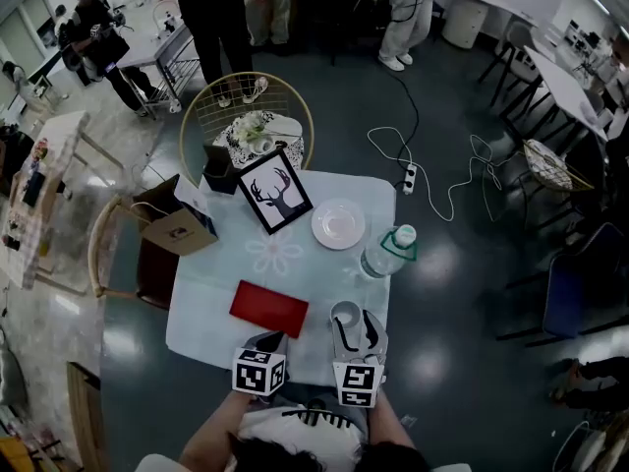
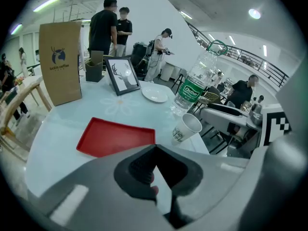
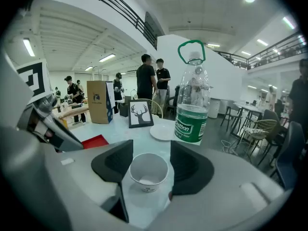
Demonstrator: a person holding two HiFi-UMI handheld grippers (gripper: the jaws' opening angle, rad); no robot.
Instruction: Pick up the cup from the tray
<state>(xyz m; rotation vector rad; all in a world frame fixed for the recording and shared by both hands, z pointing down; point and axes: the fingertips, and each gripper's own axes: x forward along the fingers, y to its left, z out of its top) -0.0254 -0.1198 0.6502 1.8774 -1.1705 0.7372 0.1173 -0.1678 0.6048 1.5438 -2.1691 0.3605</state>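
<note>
A white paper cup (image 3: 148,172) sits between the pads of my right gripper (image 3: 149,170), which is shut on it. In the head view the cup (image 1: 345,316) is to the right of the red tray (image 1: 268,308), near the table's front edge, within my right gripper (image 1: 356,330). From the left gripper view the cup (image 2: 186,128) leans tilted beside the bare tray (image 2: 115,136). My left gripper (image 2: 155,189) is shut with nothing in it, just in front of the tray's near edge (image 1: 265,342).
A green-labelled water bottle (image 1: 386,251) stands just beyond the cup, with a white plate (image 1: 337,223) behind it. A framed deer picture (image 1: 274,192) and a brown paper bag (image 1: 177,226) stand at the table's far side. Chairs and people surround the table.
</note>
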